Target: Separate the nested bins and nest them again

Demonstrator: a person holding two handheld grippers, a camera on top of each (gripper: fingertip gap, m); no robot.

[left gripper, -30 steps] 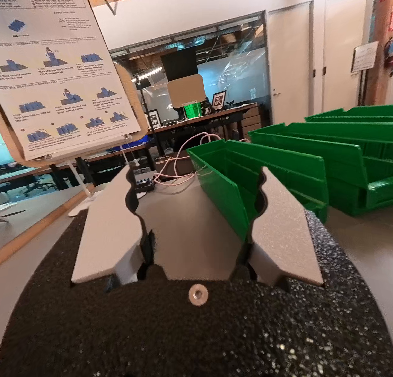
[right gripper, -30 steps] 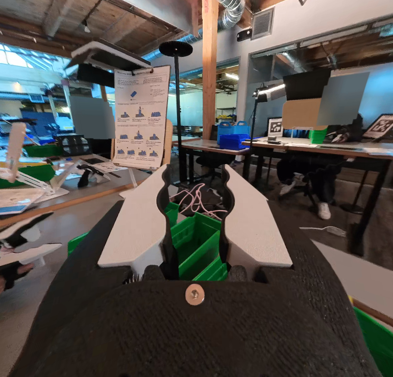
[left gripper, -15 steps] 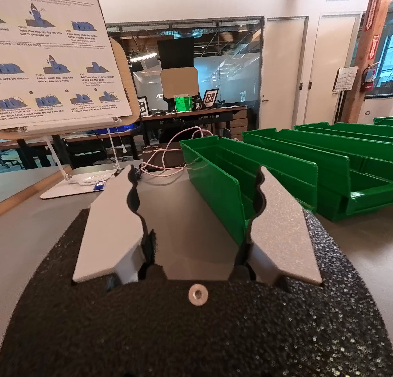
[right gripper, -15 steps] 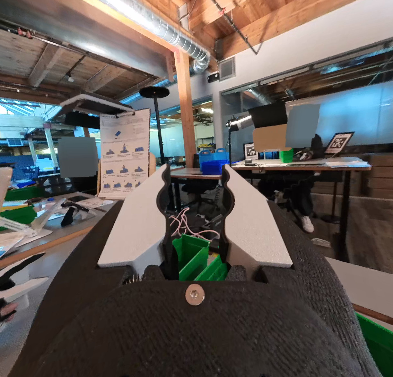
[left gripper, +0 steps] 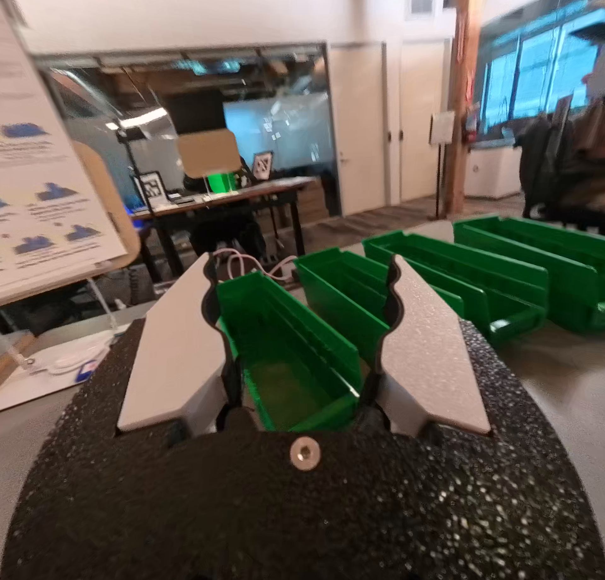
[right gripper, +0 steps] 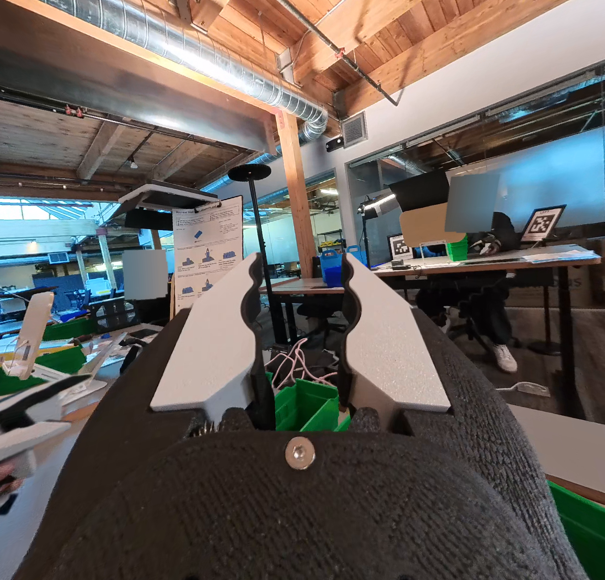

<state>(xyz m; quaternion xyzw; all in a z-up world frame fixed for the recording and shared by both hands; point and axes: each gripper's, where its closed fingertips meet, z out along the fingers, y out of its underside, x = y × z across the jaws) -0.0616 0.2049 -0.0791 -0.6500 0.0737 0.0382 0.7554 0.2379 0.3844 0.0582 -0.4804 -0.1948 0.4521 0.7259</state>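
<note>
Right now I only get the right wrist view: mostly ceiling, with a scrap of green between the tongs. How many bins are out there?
Observer: The left wrist view shows four green bins side by side on the table, none inside another.
Operator: Where are the other tongs?
Observer: The left tongs point along the nearest bin, its end showing between them.
Operator: Gripping it?
Observer: No, they're open, spread about as wide as that bin. I can't tell whether they touch it.
</note>
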